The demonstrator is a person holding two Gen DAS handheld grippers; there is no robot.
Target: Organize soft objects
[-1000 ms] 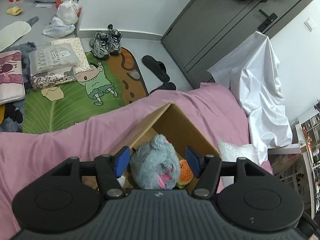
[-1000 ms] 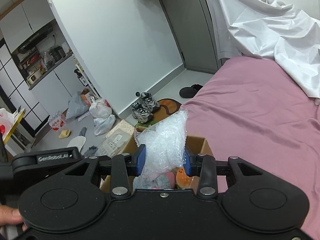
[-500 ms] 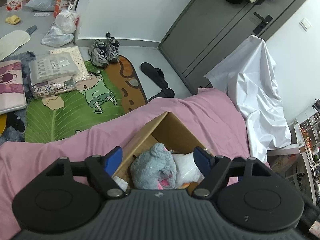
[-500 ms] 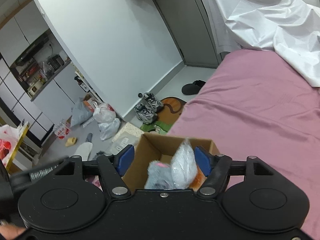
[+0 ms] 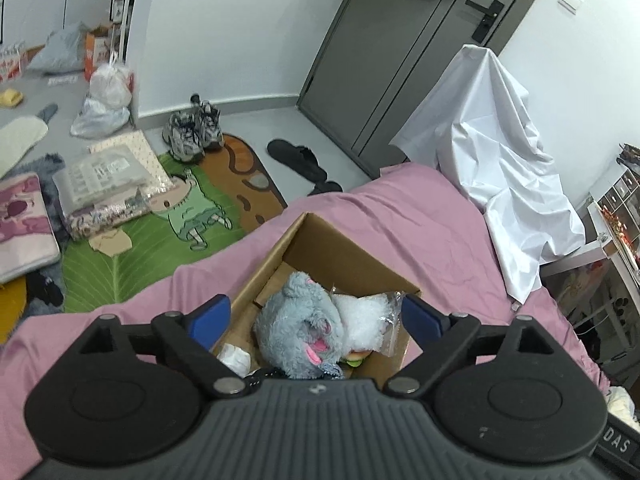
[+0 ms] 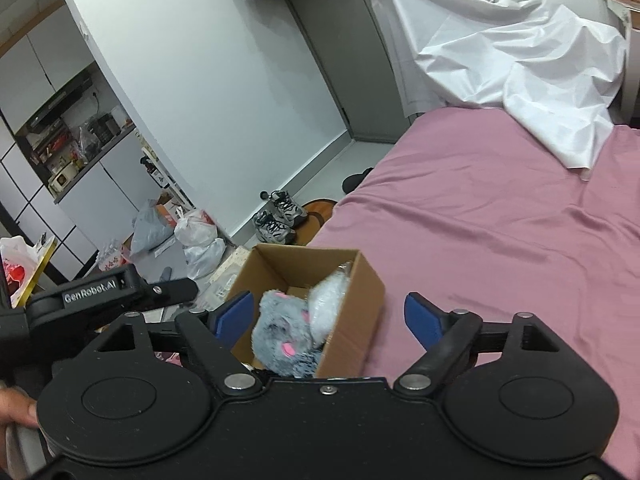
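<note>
A brown cardboard box (image 5: pixel 344 254) (image 6: pixel 356 292) sits on the pink bed sheet (image 5: pixel 400 224) (image 6: pixel 492 216). Inside lie a grey plush toy (image 5: pixel 298 322) (image 6: pixel 280 330) with pink markings, a clear bag of white filling (image 5: pixel 370 320) (image 6: pixel 328 306) and a small burger toy (image 5: pixel 356 357). My left gripper (image 5: pixel 316 320) hovers above the box, its jaws still opening, with nothing pressed between the blue pads. My right gripper (image 6: pixel 330 318) hangs over the box's near corner, jaws also opening and holding nothing. The left gripper's body (image 6: pixel 108 290) shows at the left of the right wrist view.
A white sheet (image 5: pixel 496 152) (image 6: pixel 512 44) drapes over something at the bed's far side. On the floor lie a green cartoon mat (image 5: pixel 160 224), sneakers (image 5: pixel 192 132) (image 6: pixel 278 214), black slippers (image 5: pixel 300 158), packaged textiles (image 5: pixel 104 180) and plastic bags (image 5: pixel 106 100) (image 6: pixel 198 240). A grey door (image 5: pixel 400 40) stands beyond.
Both grippers opened wide and drew back and up from the box. The right one let go of the clear bag of filling, which now lies in the box beside the grey plush.
</note>
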